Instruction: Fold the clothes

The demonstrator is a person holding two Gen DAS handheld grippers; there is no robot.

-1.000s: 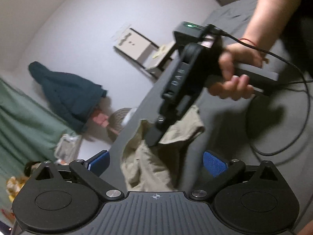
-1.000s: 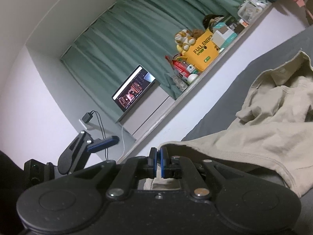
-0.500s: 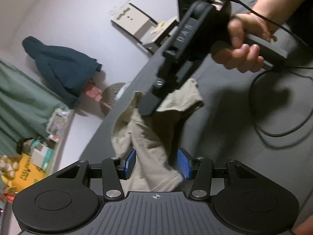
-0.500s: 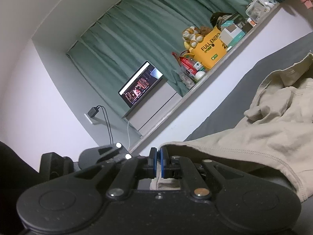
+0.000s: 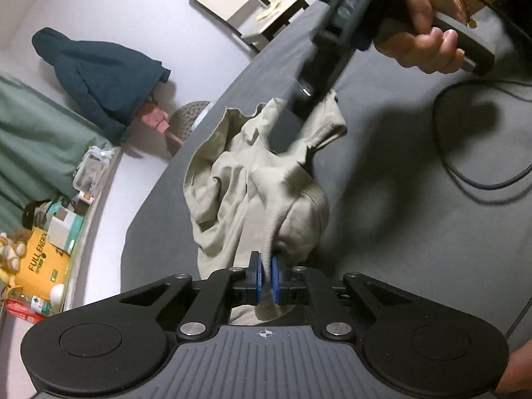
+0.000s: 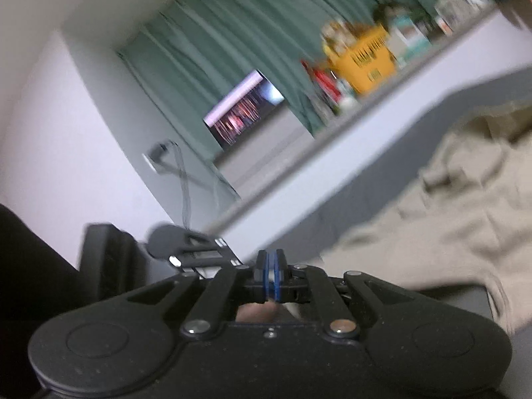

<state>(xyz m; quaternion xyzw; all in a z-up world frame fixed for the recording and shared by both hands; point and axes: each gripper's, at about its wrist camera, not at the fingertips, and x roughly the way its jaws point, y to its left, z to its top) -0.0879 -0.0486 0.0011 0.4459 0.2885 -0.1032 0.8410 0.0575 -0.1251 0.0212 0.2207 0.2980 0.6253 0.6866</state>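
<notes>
Garment (image 5: 252,179) now pinched in left gripper (image 5: 266,277) (previously apart), right gripper (image 6: 272,279) seemingly clamped too.

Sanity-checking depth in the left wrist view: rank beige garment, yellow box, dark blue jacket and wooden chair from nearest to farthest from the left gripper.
1. Beige garment, pinched in the left gripper jaws.
2. Yellow box, low on the left.
3. Dark blue jacket, upper left by the wall.
4. Wooden chair, top centre, past the bed.

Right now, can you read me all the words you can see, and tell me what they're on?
"FULLENER", cut off there: on the yellow box by the wall.
Raised letters on the right gripper: too blurred to read.
Laptop screen: too blurred to read.
Small packages beside the yellow box: print too small to read.
</notes>
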